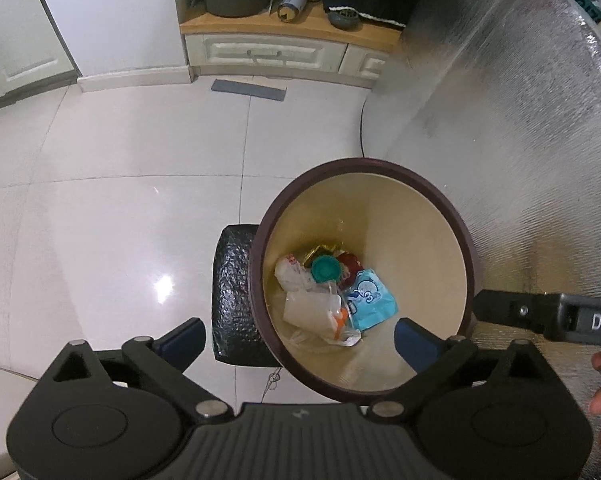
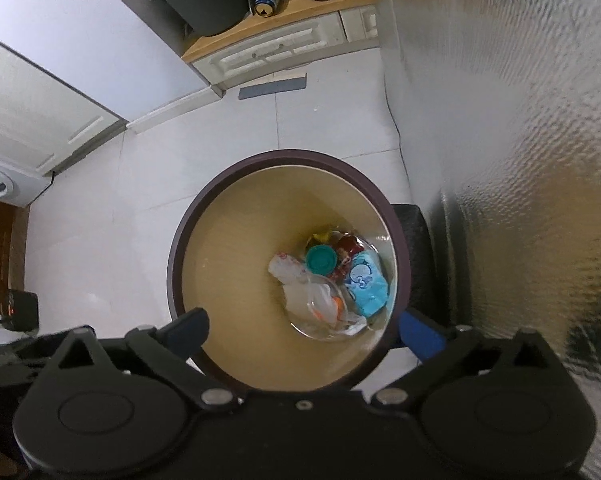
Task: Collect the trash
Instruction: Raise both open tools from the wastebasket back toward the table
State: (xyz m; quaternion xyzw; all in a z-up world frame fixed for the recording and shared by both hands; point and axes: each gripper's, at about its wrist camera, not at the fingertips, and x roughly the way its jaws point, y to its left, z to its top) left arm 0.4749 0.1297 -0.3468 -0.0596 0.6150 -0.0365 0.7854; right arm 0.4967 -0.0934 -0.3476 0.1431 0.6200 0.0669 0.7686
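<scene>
A round bin with a dark brown rim [image 1: 452,208] and tan inside stands on the floor; it also shows in the right wrist view [image 2: 204,208]. At its bottom lie a green lid [image 1: 325,269], a light blue wrapper [image 1: 374,298], clear plastic bags [image 1: 312,312] and other scraps; the same lid [image 2: 320,260] and wrapper [image 2: 366,284] show in the right wrist view. My left gripper [image 1: 300,340] is open and empty above the bin's near rim. My right gripper [image 2: 304,330] is open and empty above the bin. The right gripper's body [image 1: 548,316] shows at the left view's right edge.
A black padded object [image 1: 234,296] lies on the floor against the bin. A silver foil-covered wall [image 1: 520,120] stands at the right. A low wooden cabinet [image 1: 284,36] with a grey bin and clutter stands at the back. White glossy tiles [image 1: 120,200] cover the floor.
</scene>
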